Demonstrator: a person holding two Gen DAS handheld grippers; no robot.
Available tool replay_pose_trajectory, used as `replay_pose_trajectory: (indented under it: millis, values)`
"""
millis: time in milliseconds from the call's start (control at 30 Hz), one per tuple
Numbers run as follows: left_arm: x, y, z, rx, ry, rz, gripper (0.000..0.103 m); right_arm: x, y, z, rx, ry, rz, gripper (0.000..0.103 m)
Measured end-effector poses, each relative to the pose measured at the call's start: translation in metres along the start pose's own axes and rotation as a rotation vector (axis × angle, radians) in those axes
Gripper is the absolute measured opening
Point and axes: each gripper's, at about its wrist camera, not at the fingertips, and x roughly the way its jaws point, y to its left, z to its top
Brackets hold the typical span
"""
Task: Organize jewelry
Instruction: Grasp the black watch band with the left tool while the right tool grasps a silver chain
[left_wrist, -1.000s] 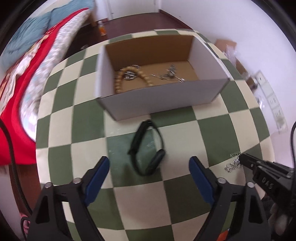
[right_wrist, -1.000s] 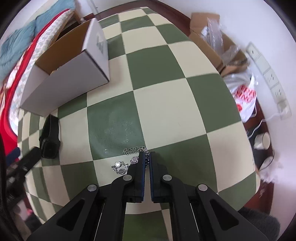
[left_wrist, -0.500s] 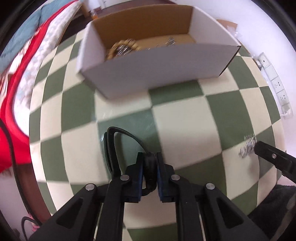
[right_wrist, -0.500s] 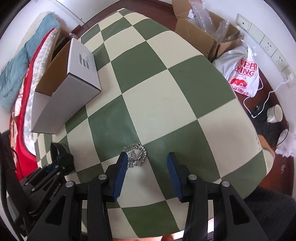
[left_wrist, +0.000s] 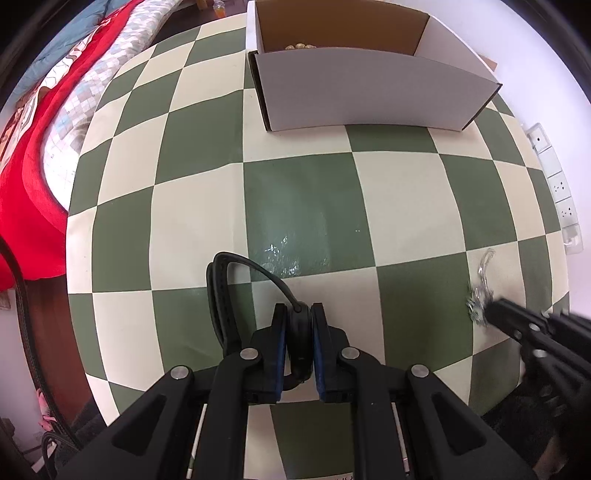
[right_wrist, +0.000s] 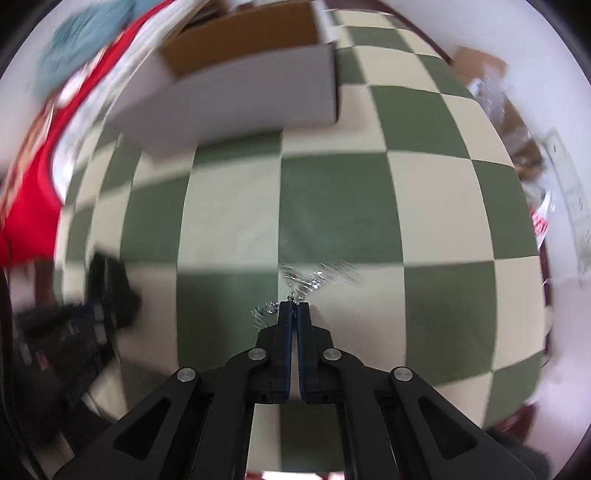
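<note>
My left gripper is shut on the body of a black wristband, whose strap loops out to the left over the checkered table. My right gripper is shut on a silver chain bracelet that trails ahead of its tips; the view is blurred by motion. In the left wrist view the right gripper comes in from the right with the silver chain hanging at its tip. A white cardboard box stands at the table's far side with wooden beads just showing inside.
The round table has a green and cream checkered top. A bed with a red blanket lies to the left. Wall sockets and a brown box with plastic are on the right.
My right gripper opened over the silver chain, then shut on it and is moving with it. My left gripper closed on the black wristband and holds it, now further back from the box.
</note>
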Motion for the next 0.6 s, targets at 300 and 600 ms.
replay_pose_trajectory:
  millis: [300, 600]
  values:
    - [0.001, 0.014, -0.011, -0.006, -0.009, -0.016, 0.01, -0.028, -0.047, -0.017, 0.273, -0.044, 0.174, 0.04]
    - [0.003, 0.016, -0.01, -0.018, -0.013, -0.026, 0.01, -0.008, 0.008, -0.002, 0.126, -0.034, 0.047, 0.041]
